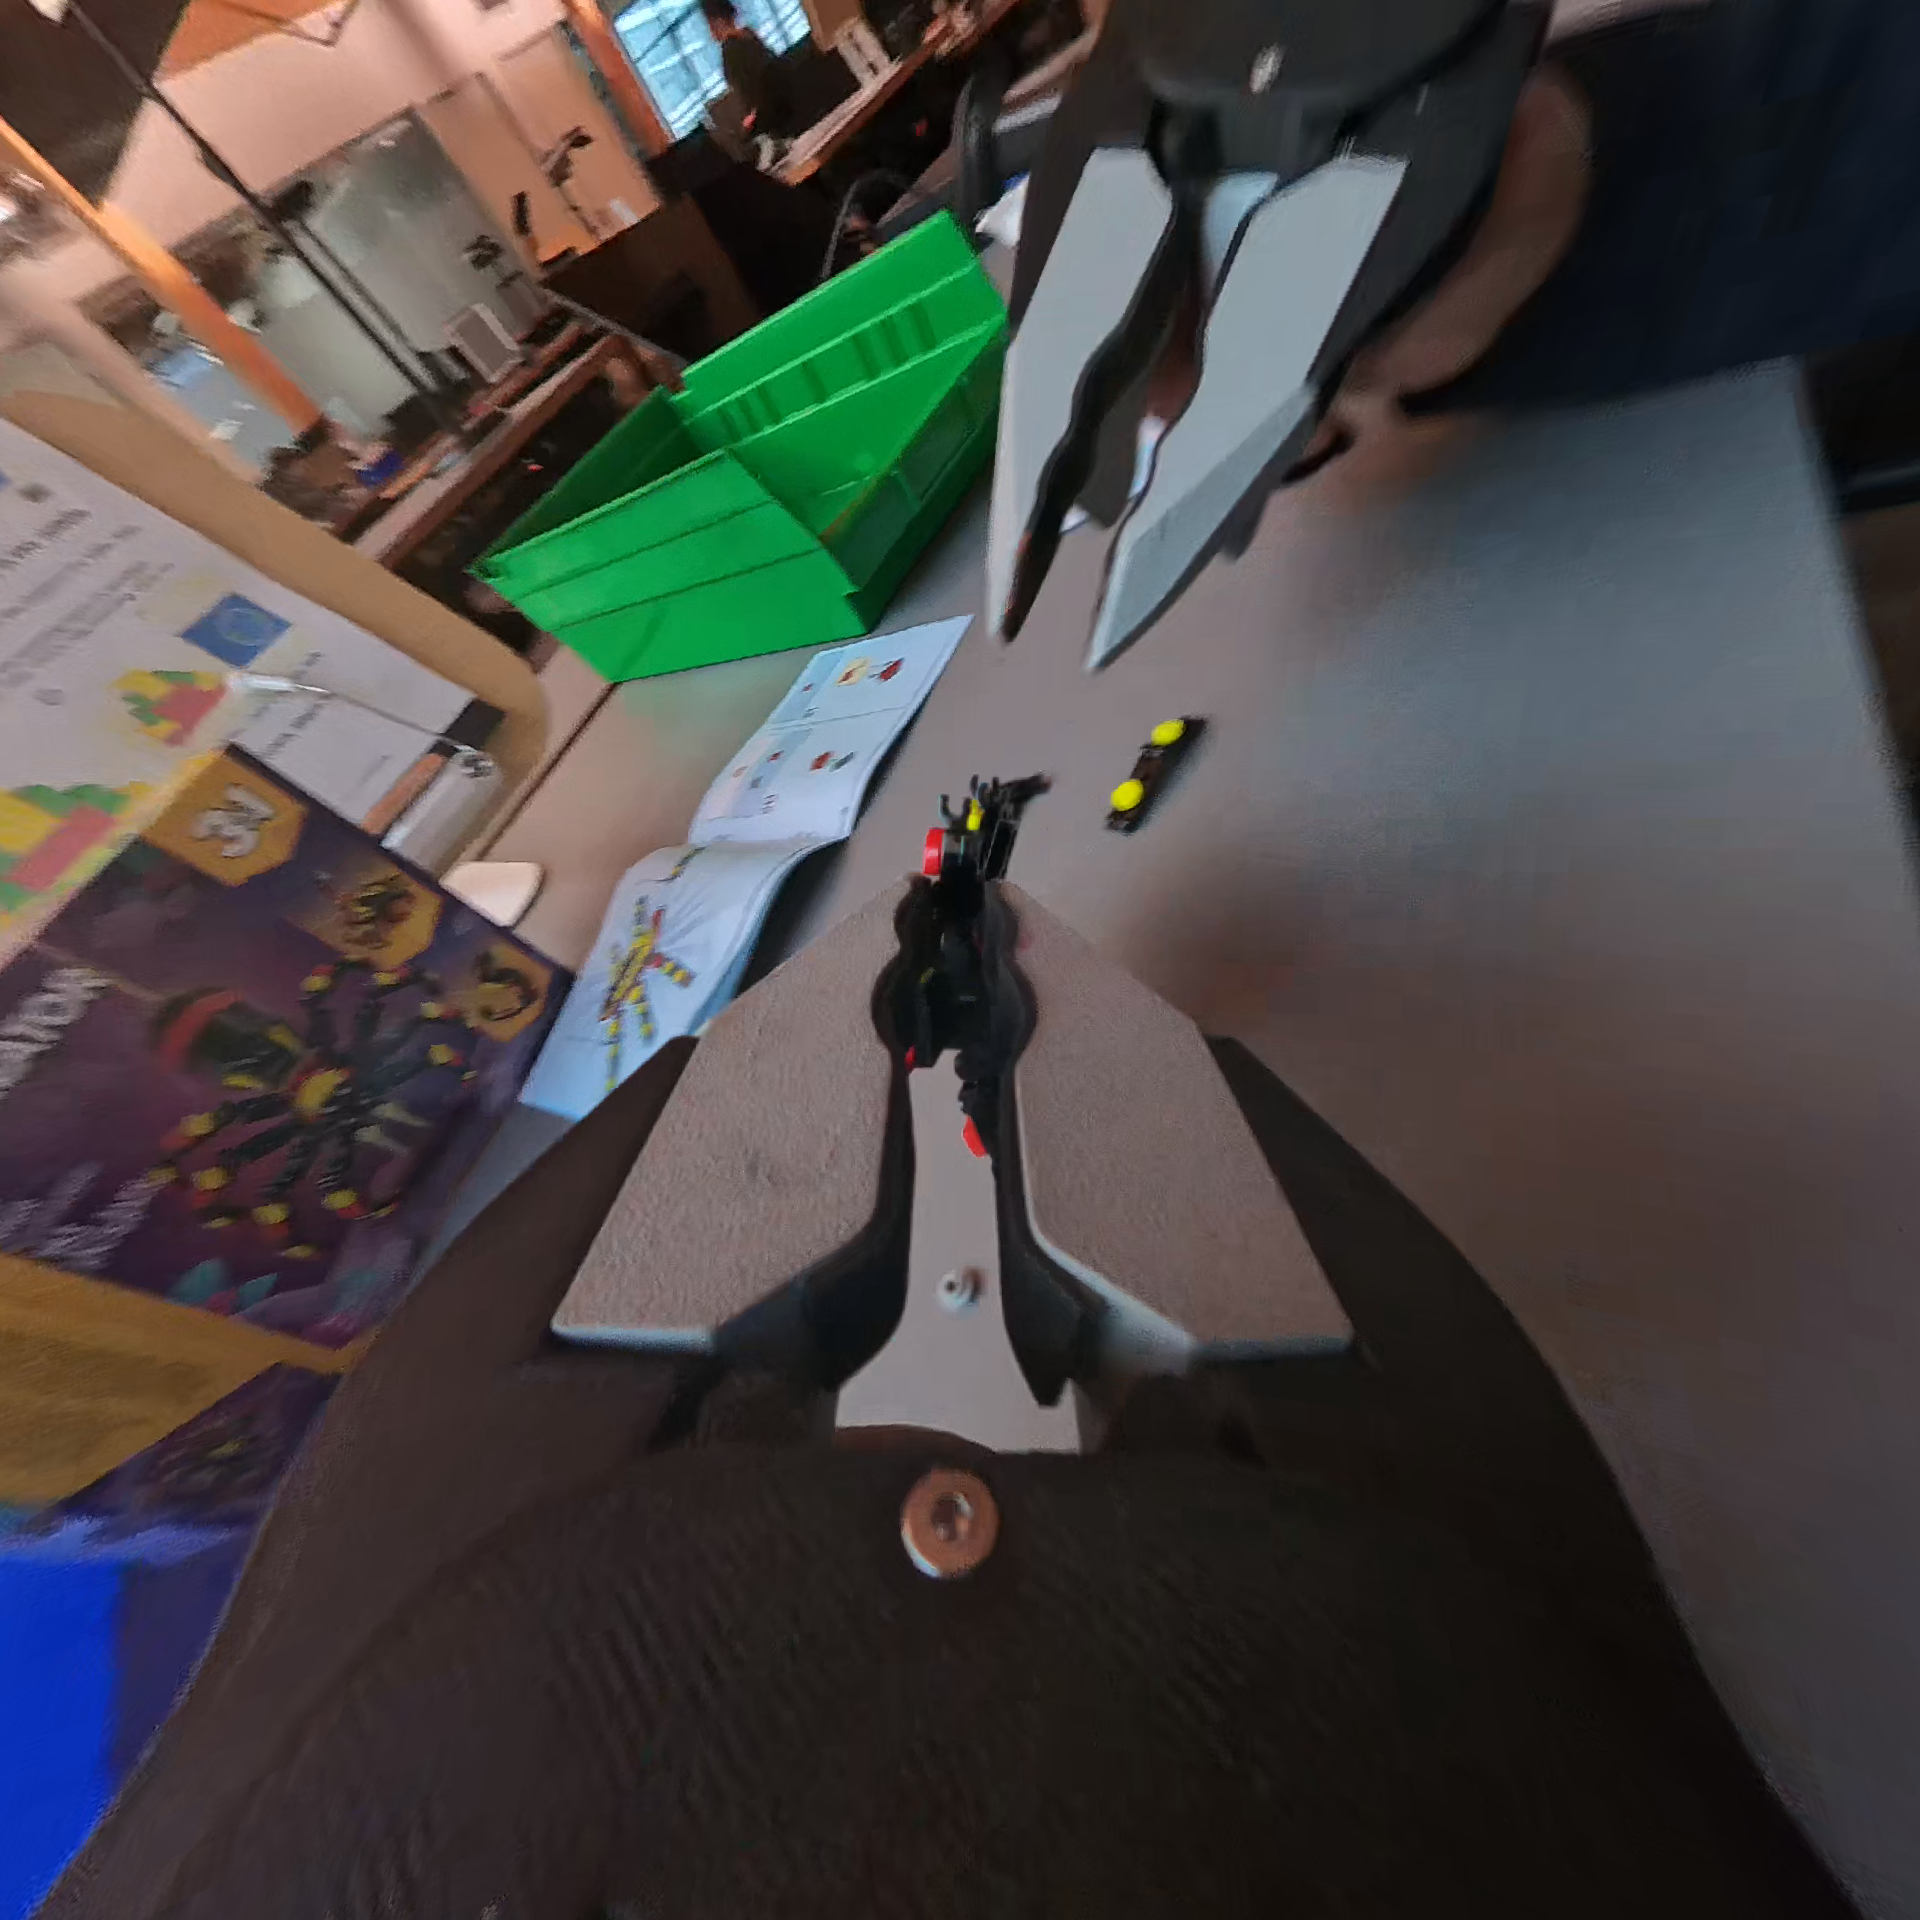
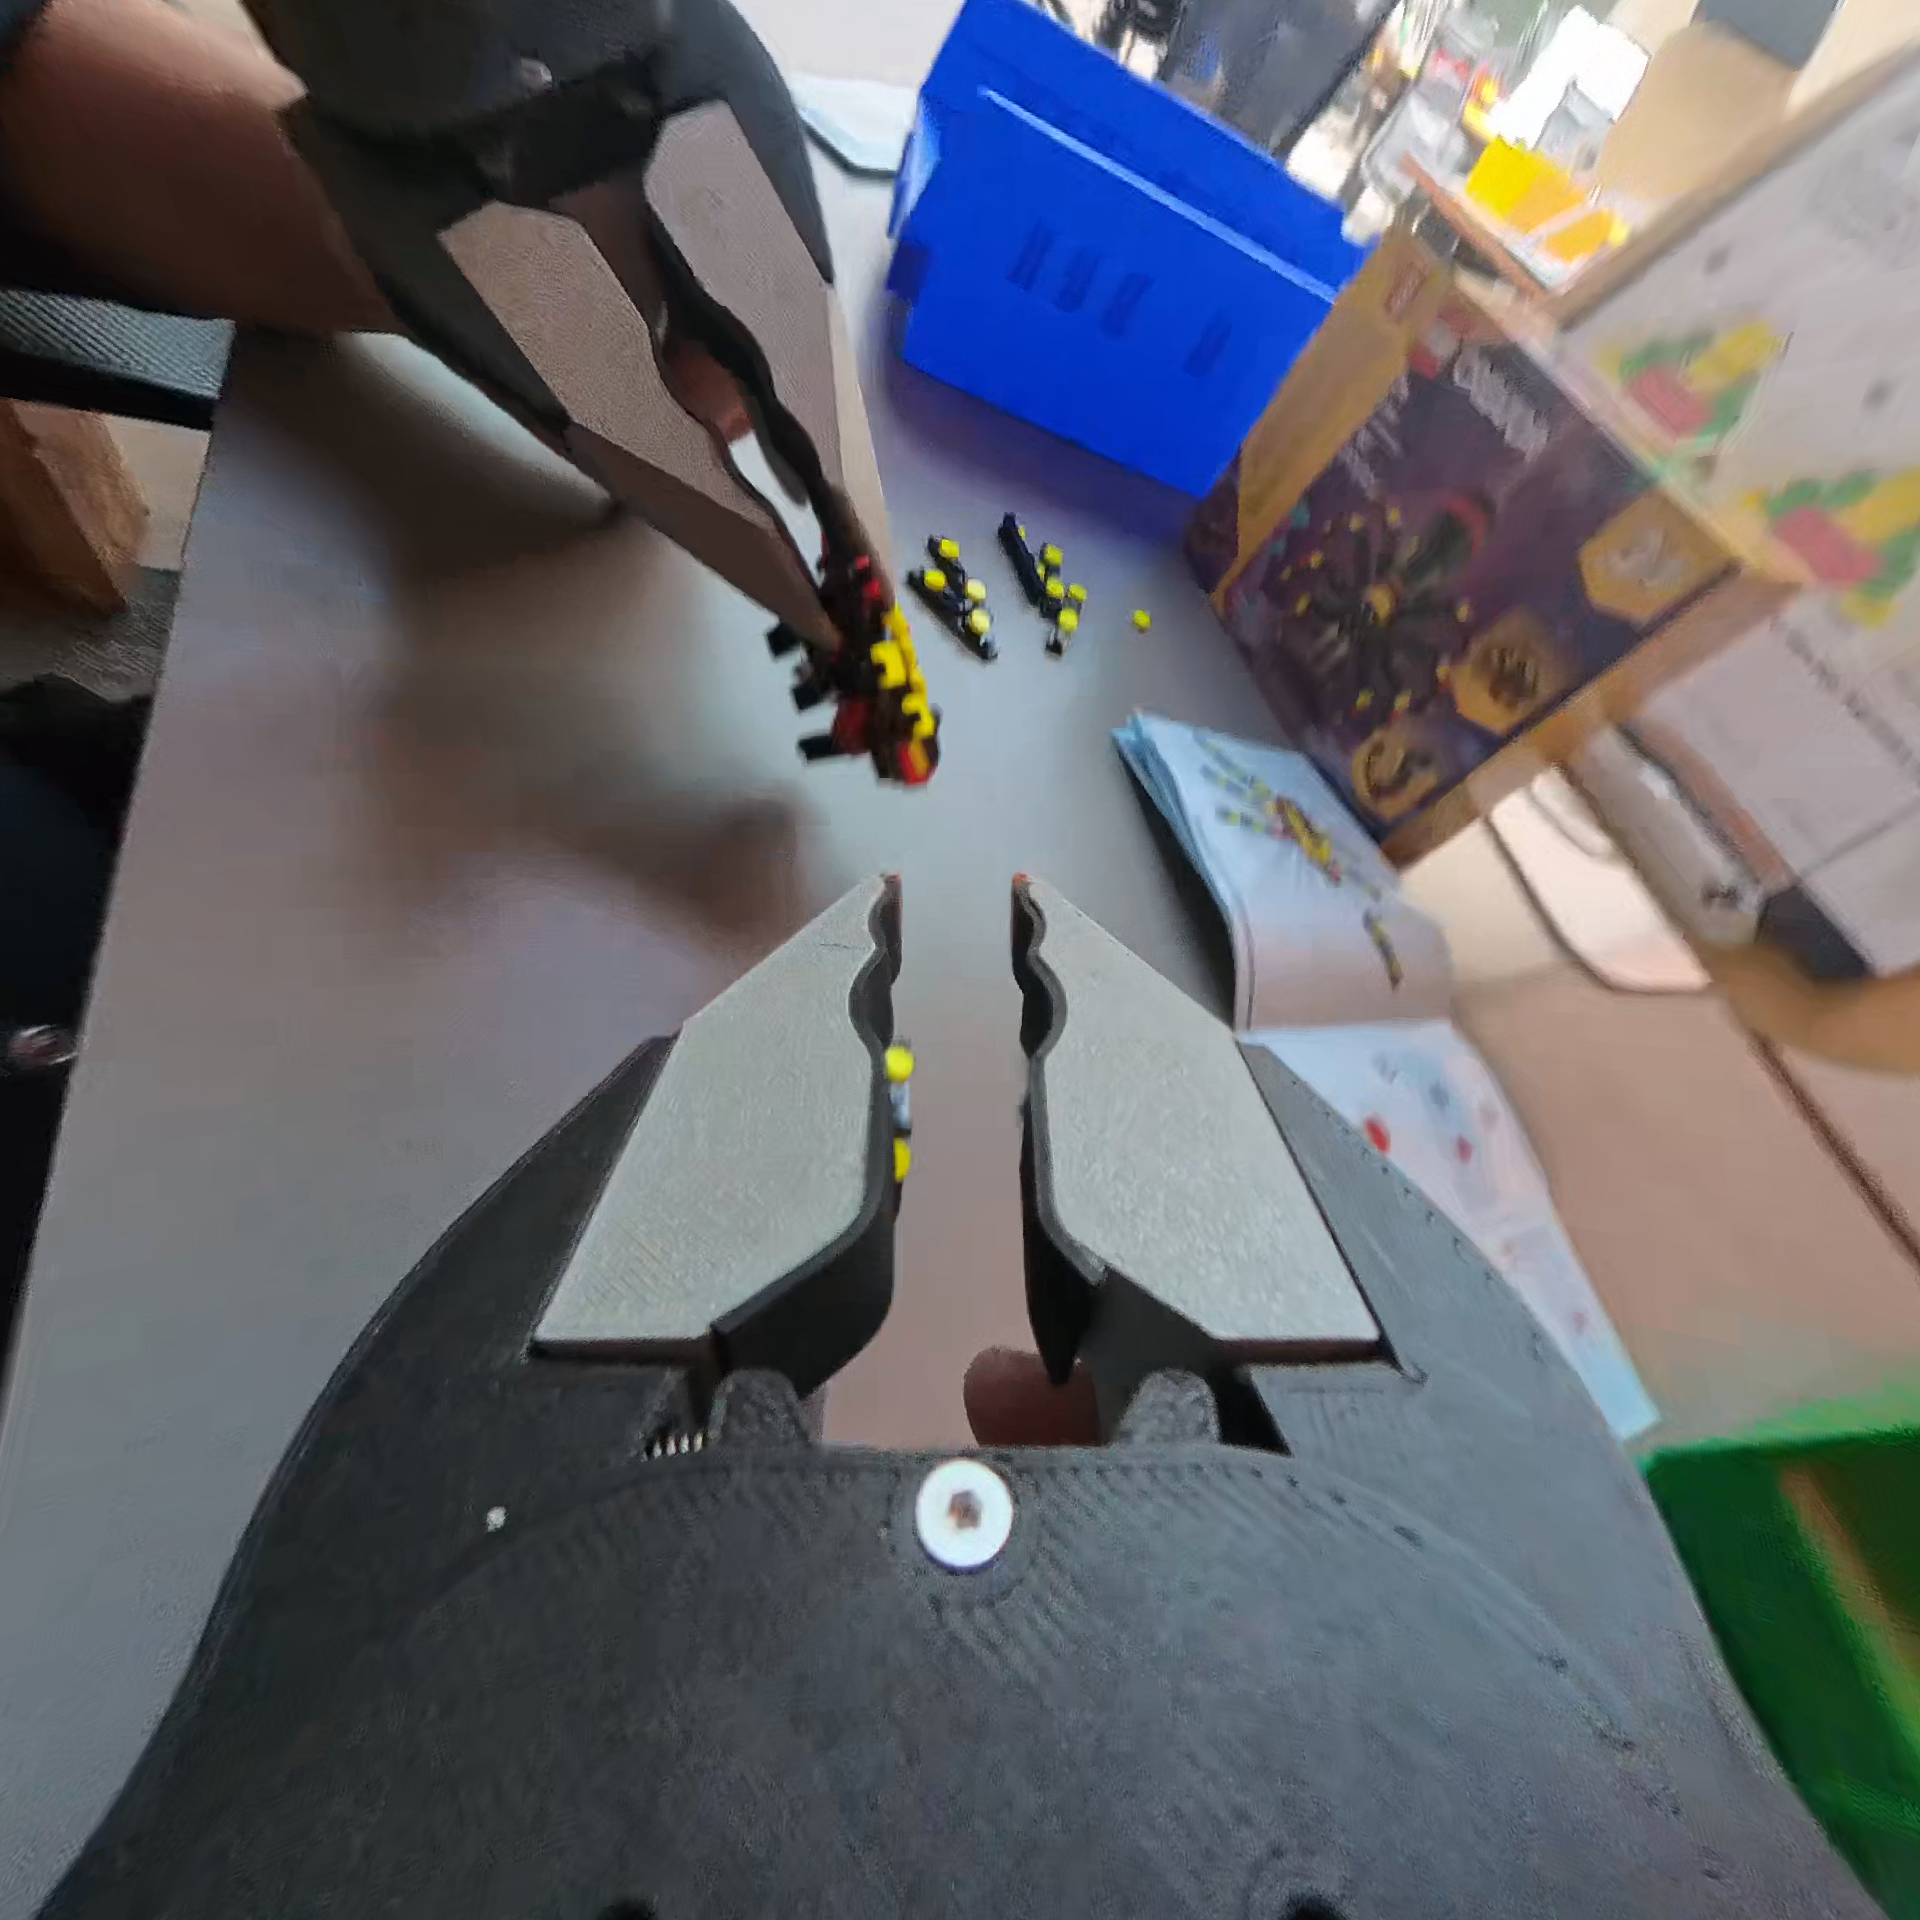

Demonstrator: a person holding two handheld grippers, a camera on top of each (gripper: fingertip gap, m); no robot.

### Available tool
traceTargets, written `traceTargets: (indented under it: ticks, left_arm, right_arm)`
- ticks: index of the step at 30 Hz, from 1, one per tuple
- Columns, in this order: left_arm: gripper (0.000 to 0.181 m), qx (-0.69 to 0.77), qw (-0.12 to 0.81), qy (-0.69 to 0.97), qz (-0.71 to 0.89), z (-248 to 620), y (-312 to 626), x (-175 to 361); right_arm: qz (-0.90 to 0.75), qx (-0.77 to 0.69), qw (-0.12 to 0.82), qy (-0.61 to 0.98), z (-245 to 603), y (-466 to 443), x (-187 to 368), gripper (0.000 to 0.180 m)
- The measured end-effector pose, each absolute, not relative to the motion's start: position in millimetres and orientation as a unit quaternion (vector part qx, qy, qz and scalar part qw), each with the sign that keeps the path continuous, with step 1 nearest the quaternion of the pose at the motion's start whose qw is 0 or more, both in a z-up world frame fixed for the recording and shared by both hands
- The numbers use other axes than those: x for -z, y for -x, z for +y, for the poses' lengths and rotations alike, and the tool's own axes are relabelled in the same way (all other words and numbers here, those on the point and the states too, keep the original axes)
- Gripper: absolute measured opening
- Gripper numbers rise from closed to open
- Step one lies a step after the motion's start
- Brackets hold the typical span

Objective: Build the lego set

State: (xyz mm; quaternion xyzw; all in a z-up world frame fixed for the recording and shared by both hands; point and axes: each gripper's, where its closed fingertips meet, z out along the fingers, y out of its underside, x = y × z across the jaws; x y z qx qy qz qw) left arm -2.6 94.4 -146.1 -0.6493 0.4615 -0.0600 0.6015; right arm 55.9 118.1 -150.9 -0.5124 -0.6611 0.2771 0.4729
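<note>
My smooth grey table (image 2: 436, 935) carries blue bin (image 2: 1101, 281), green bins (image 1: 748, 520), open instruction booklet (image 1: 790, 821), purple box (image 2: 1455, 582), black-yellow leg pieces (image 2: 997, 592).

A grey worktop (image 1: 1507, 831) runs across both views, matte, with soft shadows on it. Beyond its far edge in the left wrist view stand pale pinkish walls (image 1: 343, 114) with orange-brown trim, frosted glass partitions (image 1: 353, 270) and a bright window (image 1: 675, 52) where daylight comes in. Wooden desks (image 1: 540, 384) sit farther back, cluttered with small dark items too blurred to name. A person (image 1: 748, 73) is seated near the window. In the right wrist view a light wooden table edge (image 2: 1621, 727) curves beside the worktop, and tan flooring (image 2: 1662, 1195) shows below it.
</note>
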Motion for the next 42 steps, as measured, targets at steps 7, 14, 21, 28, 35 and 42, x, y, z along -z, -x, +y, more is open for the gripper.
traceTargets:
  ticks: [7, 14, 21, 28, 35, 42]
  left_arm:
    - [0.006, -0.127, 0.579, 0.608, 0.528, 106, 1, 165]
    - [0.006, -0.149, 0.573, 0.596, 0.542, 105, -2, 171]
    - [0.006, -0.183, 0.569, 0.583, 0.55, 109, 0, 174]
    - [0.005, -0.194, 0.565, 0.574, 0.561, 110, -2, 179]
    - [0.006, -0.206, 0.564, 0.566, 0.565, 110, -3, 181]
    - [0.006, -0.213, 0.569, 0.557, 0.566, 109, -7, 181]
  right_arm:
    - [-0.632, -0.267, 0.347, 0.639, 124, -84, 204, 0.026]
    - [-0.652, -0.231, 0.337, 0.639, 131, -72, 214, 0.019]
    - [-0.623, -0.3, 0.34, 0.638, 125, -58, 198, 0.005]
    - [-0.57, -0.432, 0.312, 0.625, 101, -38, 172, 0.005]
    - [-0.548, -0.47, 0.281, 0.632, 99, -34, 169, 0.005]
    - [-0.538, -0.48, 0.256, 0.643, 99, -33, 172, 0.005]
